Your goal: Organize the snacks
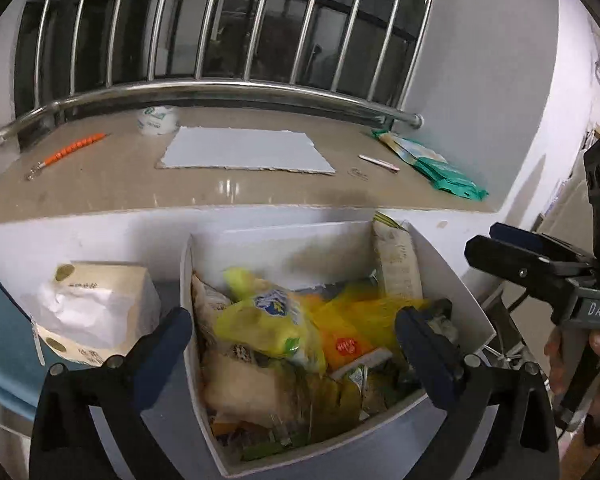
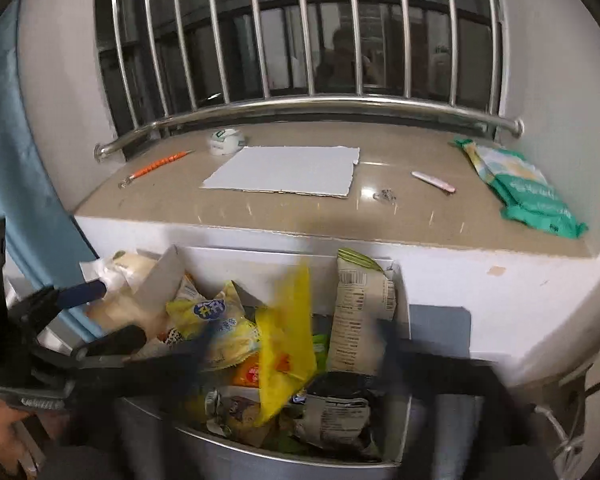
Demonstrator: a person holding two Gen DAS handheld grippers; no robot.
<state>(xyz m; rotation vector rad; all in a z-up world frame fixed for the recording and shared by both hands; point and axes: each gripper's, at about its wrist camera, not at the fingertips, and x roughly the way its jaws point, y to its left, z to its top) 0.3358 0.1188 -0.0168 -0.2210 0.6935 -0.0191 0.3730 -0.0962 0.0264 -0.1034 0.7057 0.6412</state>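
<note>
White box (image 1: 452, 276) below the table (image 1: 100, 188) ledge — crammed with crumpled snack bags (image 1: 268, 320), yellow ones on top. Left claw (image 1: 296, 328) spread wide above the box, holding nothing; right claw (image 2: 296, 344) blurred — also spread, empty.

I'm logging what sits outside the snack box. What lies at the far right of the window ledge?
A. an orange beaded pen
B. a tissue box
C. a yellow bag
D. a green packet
D: the green packet lies at the right end of the ledge, beyond the grey sheet, while the orange pen lies at the left end.
</note>
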